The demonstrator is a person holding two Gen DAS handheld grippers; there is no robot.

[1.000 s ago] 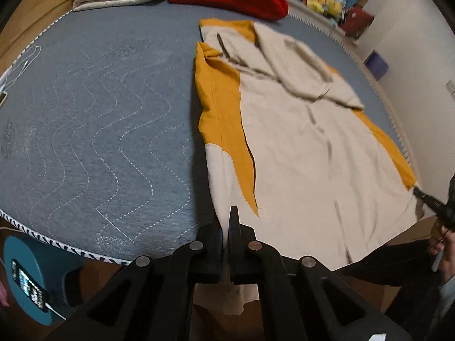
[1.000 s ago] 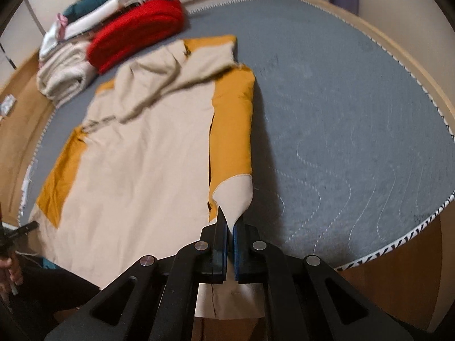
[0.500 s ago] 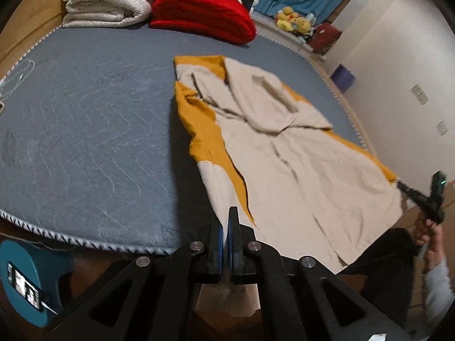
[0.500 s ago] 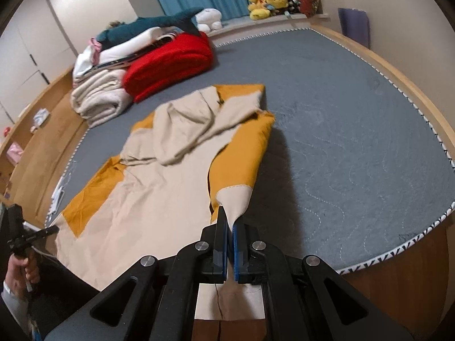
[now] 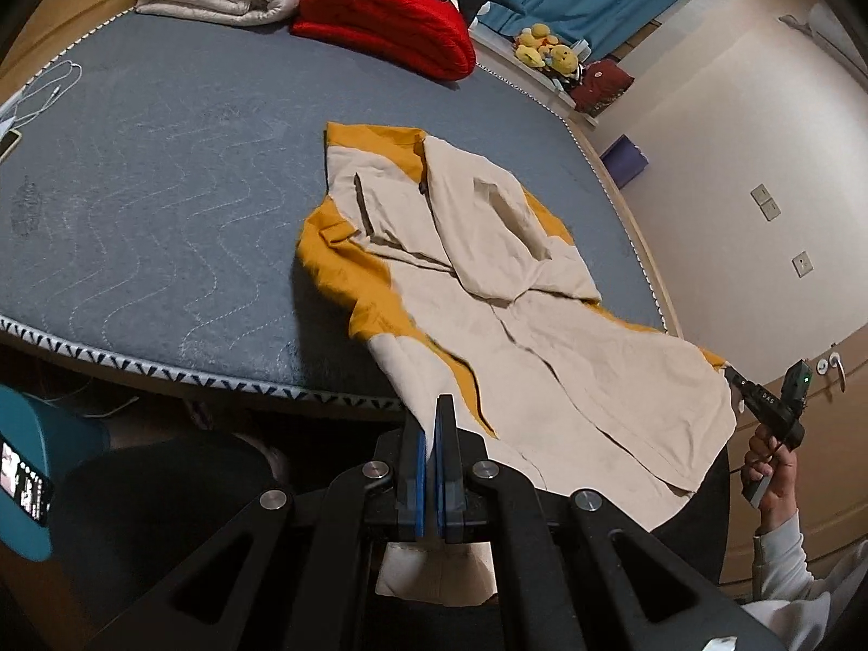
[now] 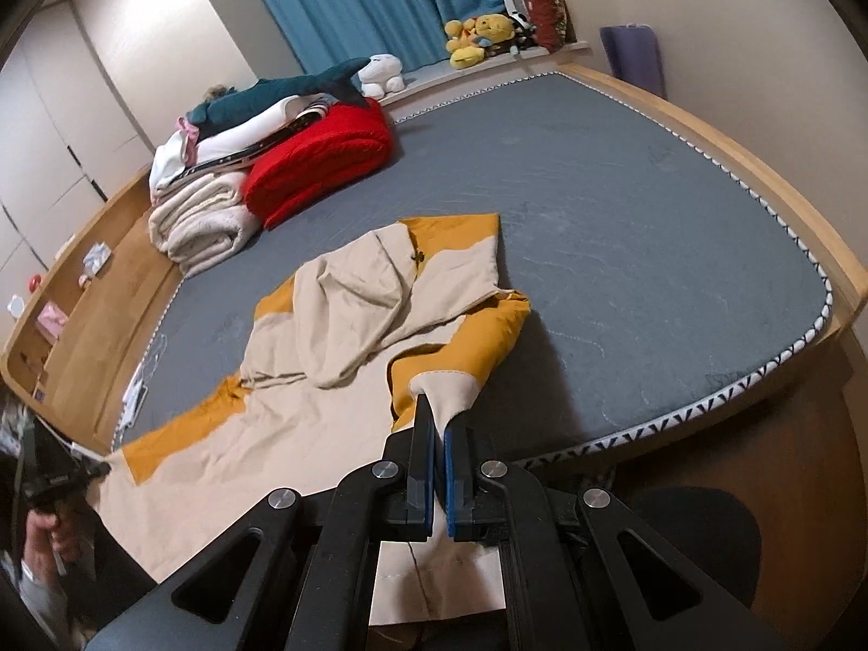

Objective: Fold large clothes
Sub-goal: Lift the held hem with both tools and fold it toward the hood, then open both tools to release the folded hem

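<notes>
A large beige and mustard-yellow hooded garment (image 5: 548, 325) lies on the grey quilted mattress (image 5: 163, 190), hood at the far end, its near part lifted off the bed. My left gripper (image 5: 431, 423) is shut on the garment's left hem corner. My right gripper (image 6: 438, 423) is shut on the right hem corner of the garment (image 6: 325, 358). Both hold the hem raised past the mattress's near edge, and cloth hangs below the jaws. The right gripper also shows in the left wrist view (image 5: 759, 396), in a hand.
Folded white blankets (image 6: 200, 217), a red blanket (image 6: 320, 163) and more bedding are stacked at the mattress's far end. Plush toys (image 6: 477, 32) sit on a ledge by blue curtains. A teal stool with a phone (image 5: 21, 477) stands at the left. A cable (image 5: 49, 92) lies on the mattress edge.
Both grippers have risen and pulled back with the hem. The garment's lower half has lifted off the mattress and slid toward the near edge.
</notes>
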